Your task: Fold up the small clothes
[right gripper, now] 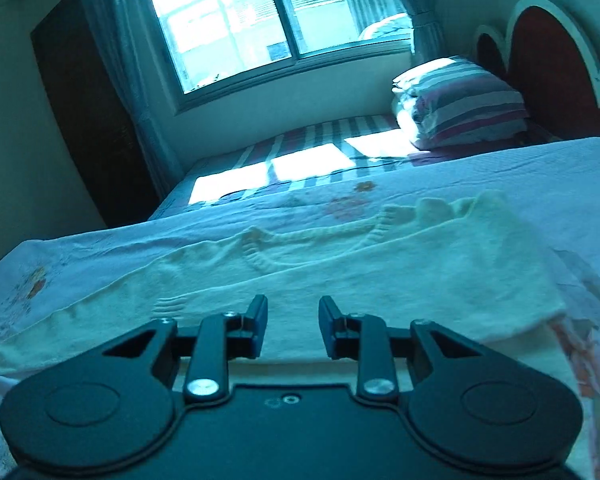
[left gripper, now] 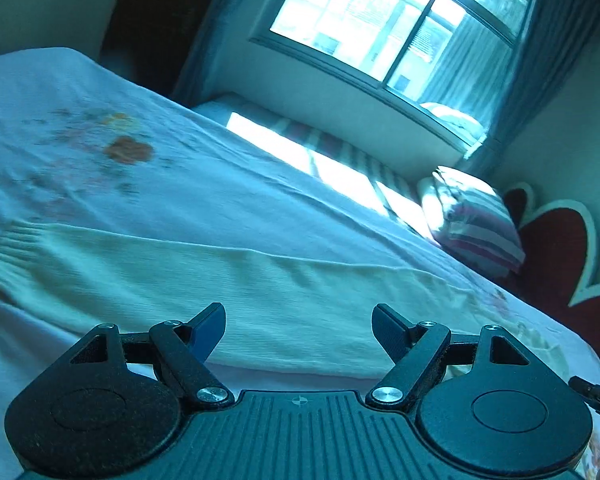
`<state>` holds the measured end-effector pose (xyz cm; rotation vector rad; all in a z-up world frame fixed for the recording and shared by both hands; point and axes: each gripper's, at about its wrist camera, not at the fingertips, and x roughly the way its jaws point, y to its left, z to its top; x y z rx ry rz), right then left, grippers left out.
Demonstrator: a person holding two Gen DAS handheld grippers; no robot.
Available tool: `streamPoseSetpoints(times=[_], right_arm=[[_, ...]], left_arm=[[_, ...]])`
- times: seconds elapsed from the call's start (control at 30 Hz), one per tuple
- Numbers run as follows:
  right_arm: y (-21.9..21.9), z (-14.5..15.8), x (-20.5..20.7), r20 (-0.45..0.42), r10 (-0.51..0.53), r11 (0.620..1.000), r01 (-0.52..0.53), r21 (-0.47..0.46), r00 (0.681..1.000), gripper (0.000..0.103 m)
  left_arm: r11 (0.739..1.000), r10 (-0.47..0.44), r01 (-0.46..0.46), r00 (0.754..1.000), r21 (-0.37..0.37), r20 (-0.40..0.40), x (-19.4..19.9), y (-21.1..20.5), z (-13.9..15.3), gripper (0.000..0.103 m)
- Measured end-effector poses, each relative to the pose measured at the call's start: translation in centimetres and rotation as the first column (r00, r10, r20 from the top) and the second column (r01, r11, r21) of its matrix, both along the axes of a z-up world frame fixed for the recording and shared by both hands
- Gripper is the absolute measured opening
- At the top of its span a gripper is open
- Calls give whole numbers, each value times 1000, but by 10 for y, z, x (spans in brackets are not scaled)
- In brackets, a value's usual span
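Observation:
A small cream knitted sweater [right gripper: 340,272] lies flat on the bed, its ribbed neckline [right gripper: 372,232] toward the window. One long sleeve [left gripper: 220,280] with a ribbed cuff [left gripper: 12,252] stretches across the left wrist view. My left gripper [left gripper: 298,320] is open and empty, just above the near edge of that sleeve. My right gripper [right gripper: 293,316] is open and empty, low over the sweater's near hem. Neither gripper touches the cloth as far as I can see.
The bed is covered with a pale floral sheet [left gripper: 120,148]. A striped pillow [right gripper: 460,100] lies by a red scalloped headboard [right gripper: 552,60]. A window [right gripper: 236,20] with curtains is behind the bed. A dark wardrobe [right gripper: 88,120] stands at the left.

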<state>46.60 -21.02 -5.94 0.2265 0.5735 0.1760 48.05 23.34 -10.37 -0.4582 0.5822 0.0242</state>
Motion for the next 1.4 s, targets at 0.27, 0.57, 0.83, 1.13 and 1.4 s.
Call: streamPoseSetpoints(times=[0.27,0.57,0.83,1.13,1.4], right_arm=[[-108,-14,-16,-56,-179,974,185,134,982,35],[-154,-48,-10,-149,-164,921,205,331,975,34],[-160,-57,14,-181,-172,910,227,348,968,5],[-168,-64,-3,-190,-223,903,276,328,956,16],[-181,-32,42,-34,-156,965,160,207,987,32]], left_arm=[[974,-223,221,971,-43,-79,74,-124,-15,56],[954,-289,299,939,29,-184,113,-157,-24,56],[950,-298,309,941,51,-158,133,-163,-17,5],[946,-301,315,939,69,-164,134,-158,-23,5],[948,-300,312,943,64,-141,135,-158,-22,6]])
